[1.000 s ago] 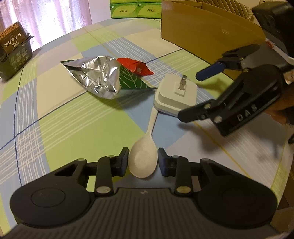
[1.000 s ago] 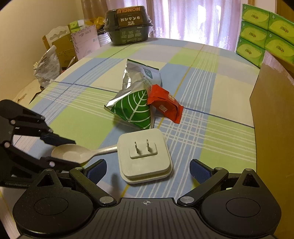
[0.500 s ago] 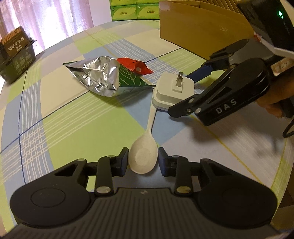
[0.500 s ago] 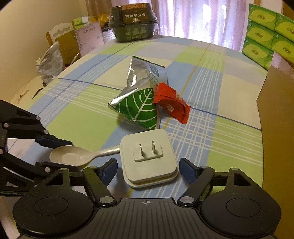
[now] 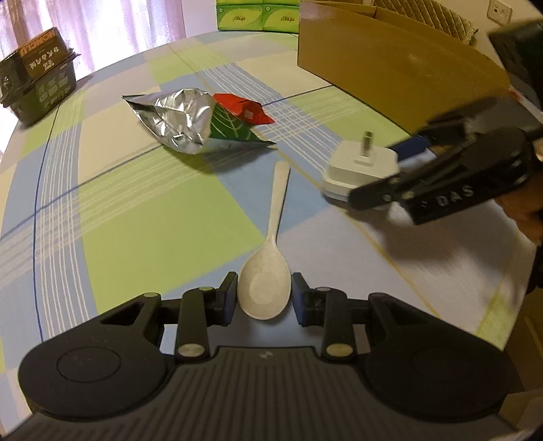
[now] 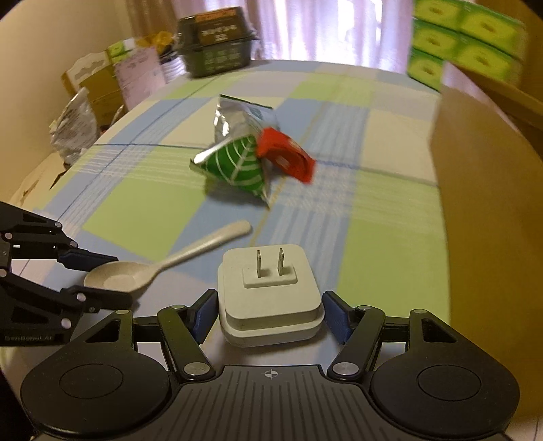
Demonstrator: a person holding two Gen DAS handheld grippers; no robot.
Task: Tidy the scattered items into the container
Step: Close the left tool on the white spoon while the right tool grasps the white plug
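Note:
A white spoon (image 5: 276,217) lies along the checked tablecloth, its bowl pinched between the pads of my left gripper (image 5: 264,298), which is shut on it. My right gripper (image 6: 269,312) is shut on a white plug charger (image 6: 268,291), prongs up, held just above the cloth. In the left wrist view the charger (image 5: 361,169) hangs near the brown cardboard box (image 5: 390,68). A foil snack bag with a green leaf (image 5: 183,118) and a red packet (image 5: 242,108) lie together further back.
A dark green tub (image 5: 37,84) stands at the far left edge. Green tissue boxes (image 5: 258,17) are stacked behind the table. The cardboard box wall (image 6: 482,190) fills the right side. A foil bag (image 6: 73,129) and cartons sit beyond the left edge.
My right gripper closed on the charger, lifted it and carried it right, away from the spoon handle. The left gripper has stayed shut on the spoon bowl.

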